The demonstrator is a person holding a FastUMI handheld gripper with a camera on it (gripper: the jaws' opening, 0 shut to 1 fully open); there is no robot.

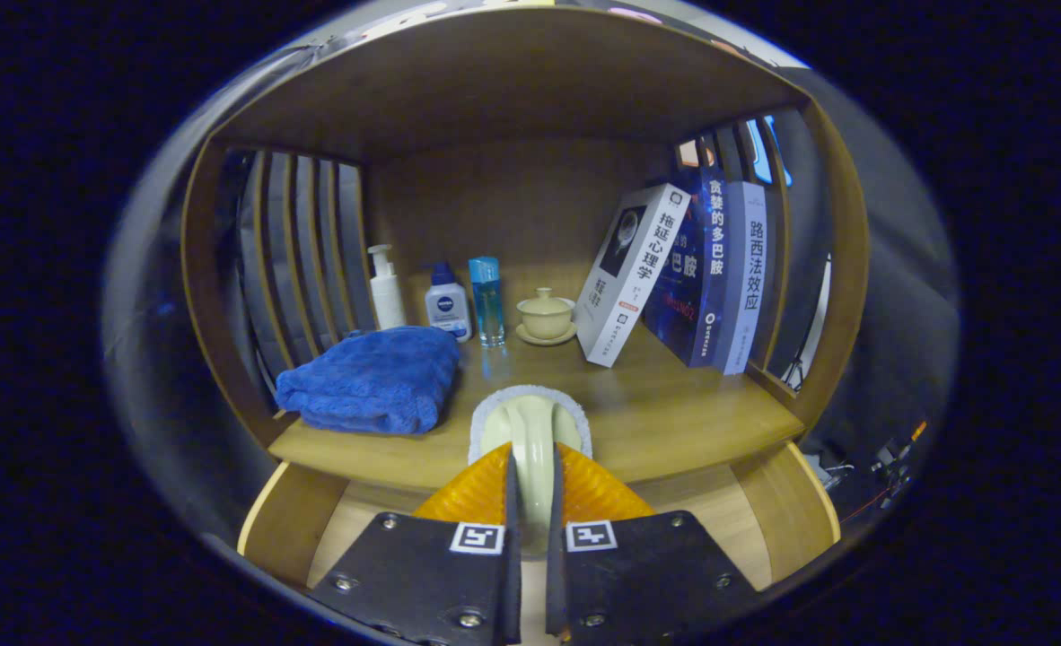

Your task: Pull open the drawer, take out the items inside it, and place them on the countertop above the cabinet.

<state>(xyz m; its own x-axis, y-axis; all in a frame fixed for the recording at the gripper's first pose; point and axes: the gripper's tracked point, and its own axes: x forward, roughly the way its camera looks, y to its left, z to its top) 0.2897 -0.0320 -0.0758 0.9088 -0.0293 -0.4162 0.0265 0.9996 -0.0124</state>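
Note:
My gripper (pixel 531 471) is shut on the pale, arched handle of a scrubbing brush (pixel 530 422) with a white fuzzy base. The handle runs down between both fingers (pixel 472 498). The brush's base rests at or just over the front edge of the wooden countertop (pixel 674 422); I cannot tell whether it touches. Below that edge, the open drawer (pixel 364 529) shows light wood inside, with its side walls to the left and right of my fingers. My fingers hide the drawer's middle.
A folded blue towel (pixel 373 379) lies on the countertop to the left of the brush. Along the back stand a white pump bottle (pixel 387 289), a blue-capped bottle (pixel 447 305), a clear blue bottle (pixel 486 301) and a lidded cup (pixel 546 316). Books (pixel 674 269) lean at the right.

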